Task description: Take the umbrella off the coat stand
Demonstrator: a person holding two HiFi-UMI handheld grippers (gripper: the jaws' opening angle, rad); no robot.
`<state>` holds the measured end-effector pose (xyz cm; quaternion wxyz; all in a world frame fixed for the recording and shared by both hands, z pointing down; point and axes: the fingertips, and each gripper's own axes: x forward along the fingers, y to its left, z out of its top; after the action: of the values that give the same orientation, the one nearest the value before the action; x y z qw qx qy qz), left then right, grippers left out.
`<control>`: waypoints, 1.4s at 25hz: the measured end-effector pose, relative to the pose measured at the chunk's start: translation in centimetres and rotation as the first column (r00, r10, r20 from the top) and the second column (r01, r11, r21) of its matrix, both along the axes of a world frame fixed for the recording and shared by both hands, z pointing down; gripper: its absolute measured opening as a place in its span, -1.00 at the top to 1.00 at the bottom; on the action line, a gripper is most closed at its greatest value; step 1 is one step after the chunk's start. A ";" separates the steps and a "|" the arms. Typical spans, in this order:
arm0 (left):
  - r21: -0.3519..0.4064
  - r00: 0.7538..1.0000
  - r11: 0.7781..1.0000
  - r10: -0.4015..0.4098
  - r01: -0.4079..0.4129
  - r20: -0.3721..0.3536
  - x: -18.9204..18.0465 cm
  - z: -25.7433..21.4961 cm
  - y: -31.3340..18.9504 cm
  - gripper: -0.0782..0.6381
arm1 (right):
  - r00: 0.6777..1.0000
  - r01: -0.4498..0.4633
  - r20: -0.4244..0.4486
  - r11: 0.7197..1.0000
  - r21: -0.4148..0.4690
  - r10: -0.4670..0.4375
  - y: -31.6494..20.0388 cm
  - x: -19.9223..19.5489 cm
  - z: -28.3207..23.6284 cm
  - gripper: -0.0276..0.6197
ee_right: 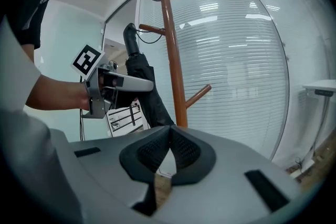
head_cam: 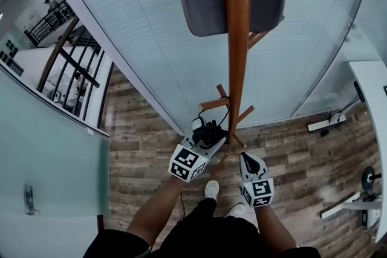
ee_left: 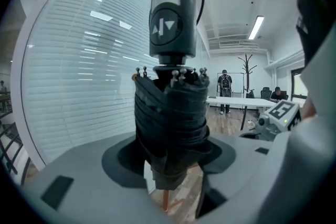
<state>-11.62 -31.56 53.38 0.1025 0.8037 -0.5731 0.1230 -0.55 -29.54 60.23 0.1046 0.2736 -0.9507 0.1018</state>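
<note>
A folded black umbrella (ee_left: 170, 118) stands upright between the jaws of my left gripper (ee_left: 170, 152), which is shut on its bundled canopy. Its dark handle (ee_left: 170, 13) rises above. In the head view the left gripper (head_cam: 207, 137) holds the umbrella (head_cam: 210, 130) just left of the brown coat stand (head_cam: 236, 39), below a short peg (head_cam: 213, 104). A thin black cord (head_cam: 228, 110) loops up from the handle near that peg. The right gripper (head_cam: 248, 160) is to the right of the pole, shut with nothing in it. The right gripper view shows the umbrella (ee_right: 140, 78) beside the pole (ee_right: 173, 60).
A grey cap (head_cam: 202, 3) hangs at the top of the stand. A curved glass wall with blinds (head_cam: 151, 27) is behind it. A railing (head_cam: 72, 63) is on the left, a white desk (head_cam: 372, 87) on the right. My shoe (head_cam: 211, 189) is on the wood floor.
</note>
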 end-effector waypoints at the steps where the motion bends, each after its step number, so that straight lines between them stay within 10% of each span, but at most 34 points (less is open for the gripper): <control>1: 0.007 1.000 1.000 -0.003 0.003 -0.003 -0.2 -0.8 0.0 0.05 | 1.000 0.002 0.015 1.000 0.007 -0.002 -0.1 0.0 -0.5 0.89; 35: -0.012 0.971 0.971 -0.237 0.237 -0.036 -5.5 -3.1 8.0 0.04 | 0.980 0.118 0.139 0.982 0.148 -0.139 0.8 -0.9 -8.7 0.89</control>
<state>-17.07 -23.55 50.24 0.1303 0.7312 -0.6626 0.0969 -1.46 -28.76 51.54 0.0204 0.2098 -0.9763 0.0485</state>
